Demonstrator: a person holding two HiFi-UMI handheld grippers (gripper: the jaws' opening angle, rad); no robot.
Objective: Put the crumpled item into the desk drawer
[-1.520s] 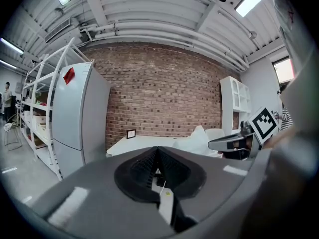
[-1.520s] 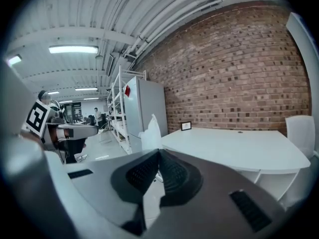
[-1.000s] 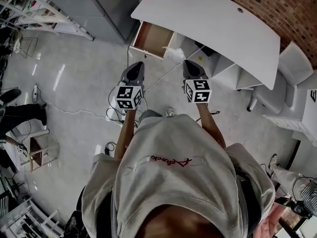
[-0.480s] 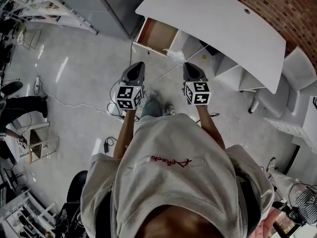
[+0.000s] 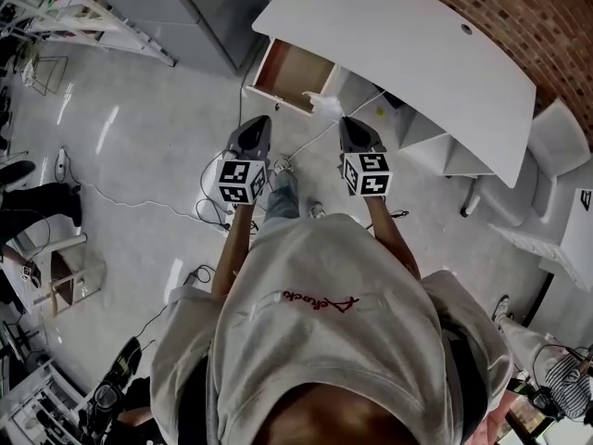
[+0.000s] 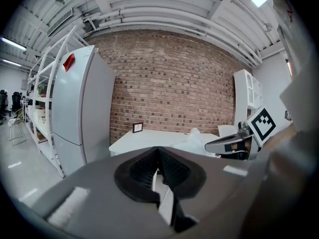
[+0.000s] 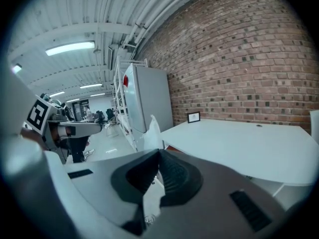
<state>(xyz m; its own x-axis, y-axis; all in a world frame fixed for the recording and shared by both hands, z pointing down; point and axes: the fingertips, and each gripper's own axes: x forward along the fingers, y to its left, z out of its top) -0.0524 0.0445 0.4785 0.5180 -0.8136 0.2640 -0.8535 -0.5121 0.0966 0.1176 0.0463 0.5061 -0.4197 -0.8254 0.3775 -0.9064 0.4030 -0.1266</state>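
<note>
- At the desk (image 5: 408, 44), left end, head view: the right gripper (image 5: 350, 128) holds the crumpled item (image 5: 324, 104) out past its tip. It sits just beside the open drawer's (image 5: 289, 70) near right corner and, as far as I can judge, not yet over the cavity.
- Right fingers (image 7: 175, 176) are fully closed, with the white item pinched at the very tip and sticking up past them in the right gripper view.
- Left gripper (image 5: 255, 130) is alongside, fingers (image 6: 172, 169) closed on nothing, idle.
- Risk: the pinch looks thin, with only an edge caught. A quick swing toward the drawer could shake the item loose onto the floor (image 5: 139, 156).
- Risk: letting go from here likely misses. The item is light and would drift, so it needs to go further left and in first.
- Risk: brought in low, the item could snag on the drawer front or side wall and pull out of the fingers.
- Risk: a white cable (image 5: 310, 137) crosses the floor between the grippers, near the person's feet (image 5: 283, 169). A step forward could catch it.
- Hard to tell: material (film or paper), how much of it sits inside the fingers, and its height above the drawer rim.
- The drawer's back part is cut off under the desk top; the visible part looks bare. Neither gripper view shows the drawer clearly.
</note>
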